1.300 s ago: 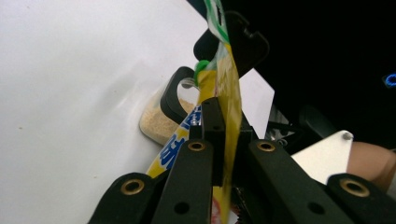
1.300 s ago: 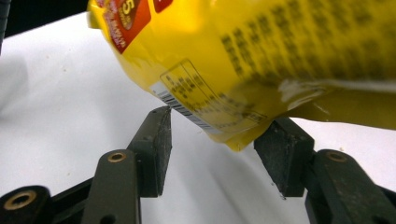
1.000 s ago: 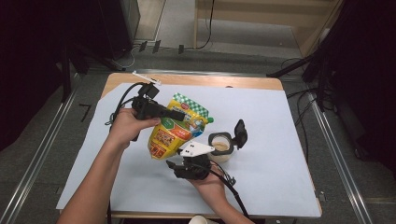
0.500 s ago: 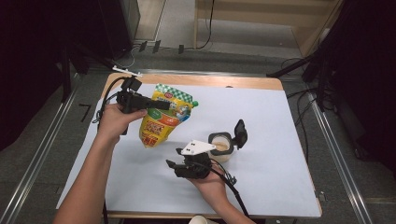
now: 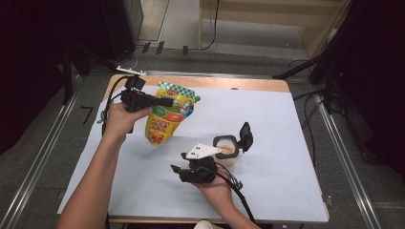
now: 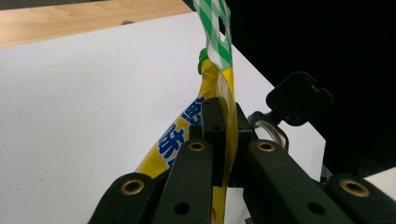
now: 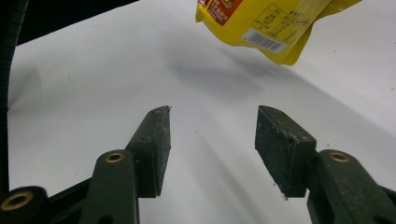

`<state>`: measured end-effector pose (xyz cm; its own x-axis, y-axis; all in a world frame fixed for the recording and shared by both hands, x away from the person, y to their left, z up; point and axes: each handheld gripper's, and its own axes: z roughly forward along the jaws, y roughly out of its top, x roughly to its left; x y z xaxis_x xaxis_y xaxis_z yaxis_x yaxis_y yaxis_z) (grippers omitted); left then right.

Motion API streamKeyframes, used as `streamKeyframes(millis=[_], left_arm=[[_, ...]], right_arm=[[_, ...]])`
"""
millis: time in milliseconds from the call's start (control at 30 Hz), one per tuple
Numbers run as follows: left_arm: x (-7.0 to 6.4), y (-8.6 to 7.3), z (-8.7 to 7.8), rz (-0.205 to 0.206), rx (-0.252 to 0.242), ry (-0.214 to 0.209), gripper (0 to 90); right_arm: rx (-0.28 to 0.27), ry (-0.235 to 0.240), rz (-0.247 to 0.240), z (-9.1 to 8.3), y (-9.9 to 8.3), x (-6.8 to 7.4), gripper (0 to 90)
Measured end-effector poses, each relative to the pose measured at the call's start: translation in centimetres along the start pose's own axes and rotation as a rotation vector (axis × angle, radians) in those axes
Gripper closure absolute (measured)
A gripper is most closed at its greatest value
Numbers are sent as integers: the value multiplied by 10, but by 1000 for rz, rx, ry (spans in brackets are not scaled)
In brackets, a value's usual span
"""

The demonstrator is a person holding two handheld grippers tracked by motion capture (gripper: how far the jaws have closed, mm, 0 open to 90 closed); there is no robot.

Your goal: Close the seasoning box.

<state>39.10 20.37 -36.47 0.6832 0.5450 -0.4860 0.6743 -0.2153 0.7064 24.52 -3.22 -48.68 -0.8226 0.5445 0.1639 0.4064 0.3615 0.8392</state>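
Hovering nearest the person, the right gripper (image 5: 177, 168) keeps its fingers (image 7: 152, 140) spread wide over the white surface (image 5: 286, 119), gripping nothing. Just beyond sits an open cup (image 5: 226, 149) with its black lid flipped back. Farther off, the left gripper (image 5: 165, 101) has its fingers (image 6: 212, 126) clamped on the yellow pouch (image 5: 168, 117), lifted clear. Blue characters show in the left gripper view; a barcode (image 7: 264, 41) shows in the right gripper view; neither is readable. Green-checked top, green cap (image 6: 202, 59).

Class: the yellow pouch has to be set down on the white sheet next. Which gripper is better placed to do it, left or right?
Left. The left gripper is shut on the pouch, which hangs above the sheet; the right gripper is open and holds nothing.
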Motion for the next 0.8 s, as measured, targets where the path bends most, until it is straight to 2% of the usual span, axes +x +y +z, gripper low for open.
streamKeyframes(millis=[267, 433, 700, 800], left_arm=[[5, 3, 8, 20, -21, 12, 900], [9, 1, 11, 14, 9, 34, 900], [9, -3, 7, 25, 3, 20, 888], [8, -3, 6, 29, -5, 27, 875]], right_arm=[[3, -17, 14, -4, -4, -2, 463], [5, -17, 17, -5, -4, -2, 462], [5, -15, 13, -5, -4, -2, 462], [6, -13, 15, -4, -4, -2, 462]])
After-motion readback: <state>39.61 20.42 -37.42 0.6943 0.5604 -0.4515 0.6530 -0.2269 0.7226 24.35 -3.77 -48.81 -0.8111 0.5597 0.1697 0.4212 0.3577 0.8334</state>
